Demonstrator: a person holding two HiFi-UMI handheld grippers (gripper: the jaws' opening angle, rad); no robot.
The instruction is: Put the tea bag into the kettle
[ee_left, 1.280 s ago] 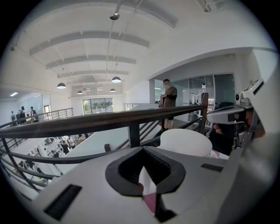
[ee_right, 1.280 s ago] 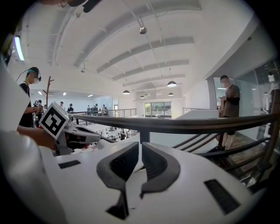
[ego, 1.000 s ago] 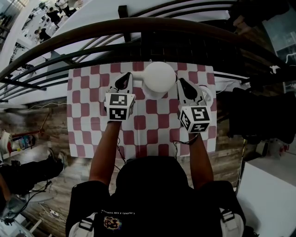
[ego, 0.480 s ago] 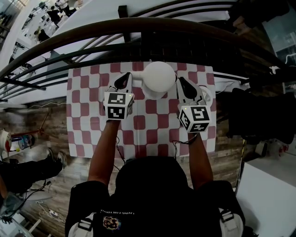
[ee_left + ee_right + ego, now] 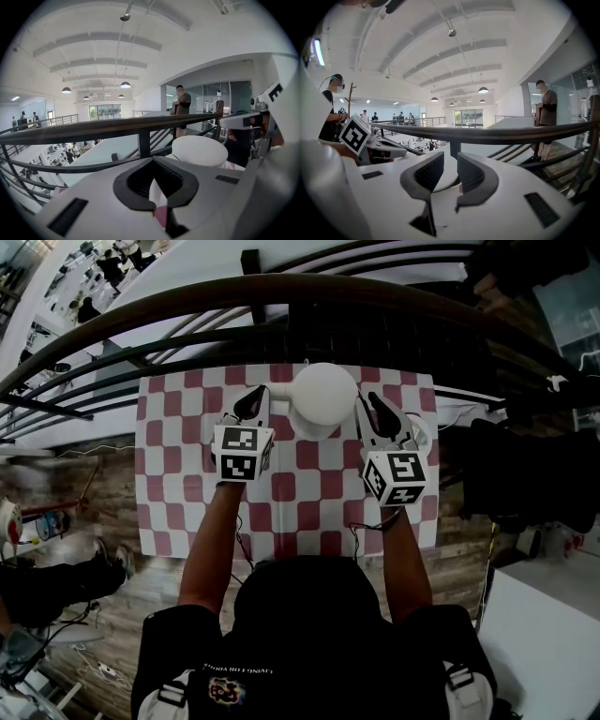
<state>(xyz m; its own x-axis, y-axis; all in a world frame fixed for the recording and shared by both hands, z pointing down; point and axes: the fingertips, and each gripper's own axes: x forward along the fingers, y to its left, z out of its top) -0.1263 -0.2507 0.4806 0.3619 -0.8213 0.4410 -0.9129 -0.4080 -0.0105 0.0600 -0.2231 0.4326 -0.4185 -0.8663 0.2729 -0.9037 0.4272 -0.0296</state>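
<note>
The left claw (image 5: 251,407) is closed on itself, with only checked cloth seen through its hollow. The right claw (image 5: 377,413) is slightly parted and grips nothing. Each is held just beside the white kettle (image 5: 322,395), which stands at the middle of the bench's (image 5: 187,512) far edge. No tea bag can be made out. A careless nudge could push the kettle over that edge toward the railing (image 5: 281,292).

Black shirt (image 5: 394,652), white shoulder straps (image 5: 171,697)
</note>
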